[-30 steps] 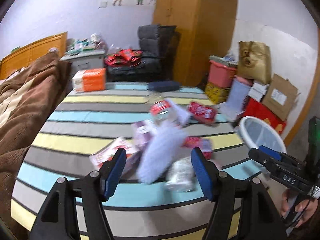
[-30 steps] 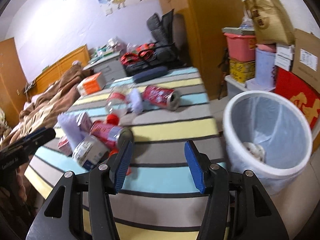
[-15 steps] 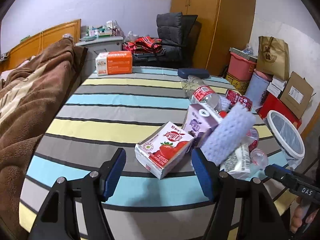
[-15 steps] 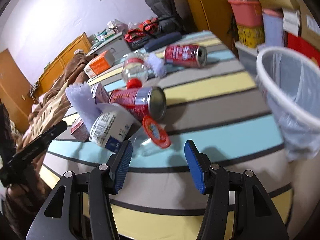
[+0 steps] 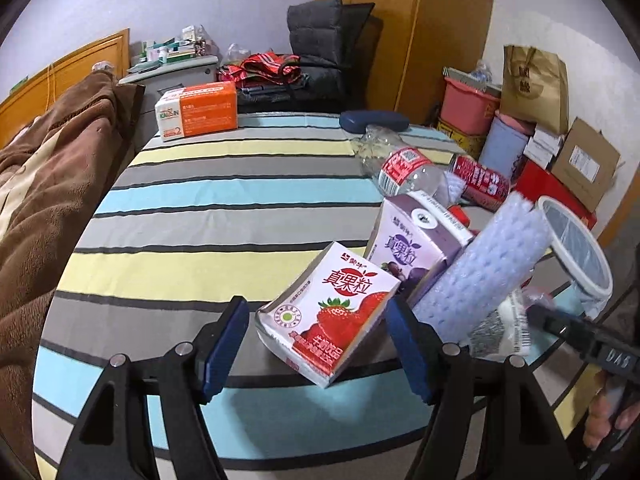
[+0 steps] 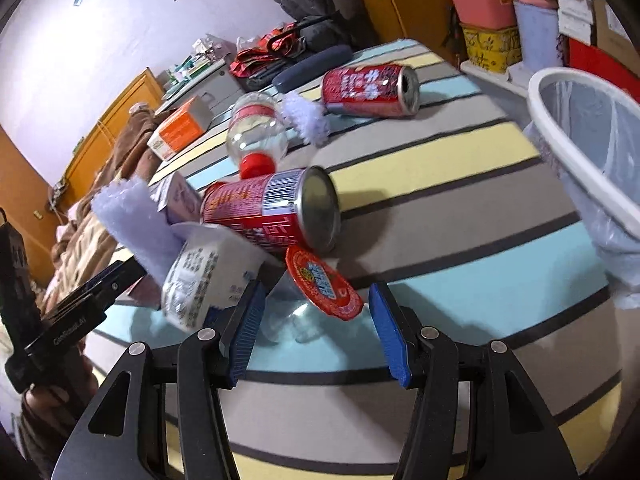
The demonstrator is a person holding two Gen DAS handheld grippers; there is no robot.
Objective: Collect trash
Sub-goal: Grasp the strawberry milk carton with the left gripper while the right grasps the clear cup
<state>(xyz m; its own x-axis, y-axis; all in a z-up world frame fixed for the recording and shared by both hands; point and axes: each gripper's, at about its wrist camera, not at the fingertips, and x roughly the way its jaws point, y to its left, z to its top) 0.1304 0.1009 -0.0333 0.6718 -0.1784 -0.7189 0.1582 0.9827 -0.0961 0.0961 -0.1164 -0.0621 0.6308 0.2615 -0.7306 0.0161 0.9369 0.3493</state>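
1. The left gripper (image 5: 316,344) hangs low over the striped rug (image 5: 208,216), blue fingers (image 5: 224,344) spread wide and just opened a touch further.
2. Right between them sits the strawberry milk carton (image 5: 332,312), tilted on one corner; there is a gap on the left side, and on the right I can't tell if the pad touches it.
3. Behind it, a purple carton (image 5: 412,240) leans against a lilac foam sheet (image 5: 488,268), and a clear bottle with a red label (image 5: 404,172) lies further back.
4. At the rug's right edge stands the white trash bin (image 5: 576,248), lined with a clear bag.
5. Over to the right gripper (image 6: 314,332): its fingers (image 6: 386,336) are parted too, nothing clamped.
6. Just ahead of them lies a clear cup with a red foil lid (image 6: 324,284), on its side, the lid poking up into the gap.
7. Left of that, a white printed carton (image 6: 204,280) sits just beside the left finger.
8. A red can (image 6: 272,212) lies on its side right behind the lid, silver base facing the camera.
9. A second red can (image 6: 368,86) rests well back, near a dark pouch (image 6: 312,68).
10. An orange box (image 6: 180,128) sits at the far edge of the rug beside the brown blanket (image 5: 44,184).
11. A hand (image 6: 52,408) holding the other gripper shows at lower left.
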